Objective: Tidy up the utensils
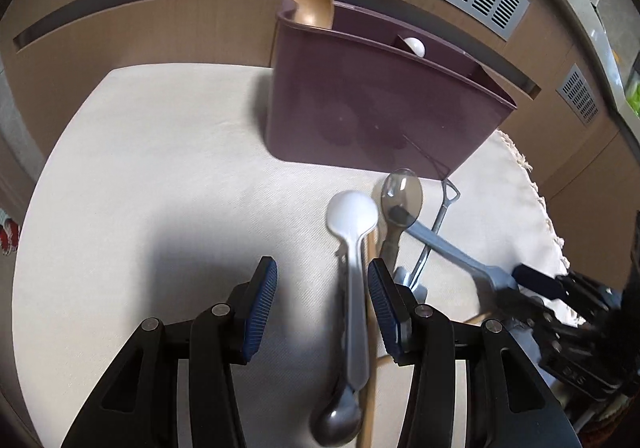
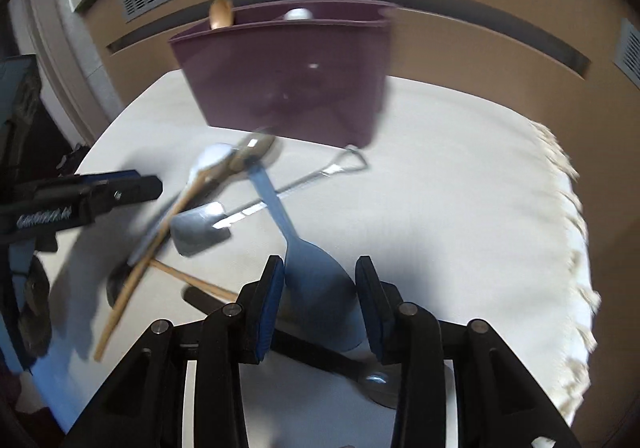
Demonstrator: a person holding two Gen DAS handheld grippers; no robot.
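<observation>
My left gripper (image 1: 322,308) is open and points down at the cloth. A white plastic spoon (image 1: 352,216) lies between its fingers, close to the right pad, and the left pad stands well clear of it. My right gripper (image 2: 320,288) is shut on the bowl of a blue spoon (image 2: 316,280), whose handle points away towards the purple caddy (image 2: 288,80). In the left wrist view the right gripper (image 1: 516,284) comes in from the right with that blue spoon (image 1: 440,244). The caddy (image 1: 380,96) holds a wooden spoon (image 1: 312,4) and a white spoon (image 1: 414,46).
A smoky clear spoon (image 1: 402,192), a small shovel-shaped metal spoon (image 2: 344,164), a wooden stick (image 2: 160,232), a grey spatula (image 2: 200,228), a metal spoon (image 1: 336,424) and a black-handled spoon (image 2: 320,352) lie loose. A fringed white cloth (image 2: 480,208) covers the table.
</observation>
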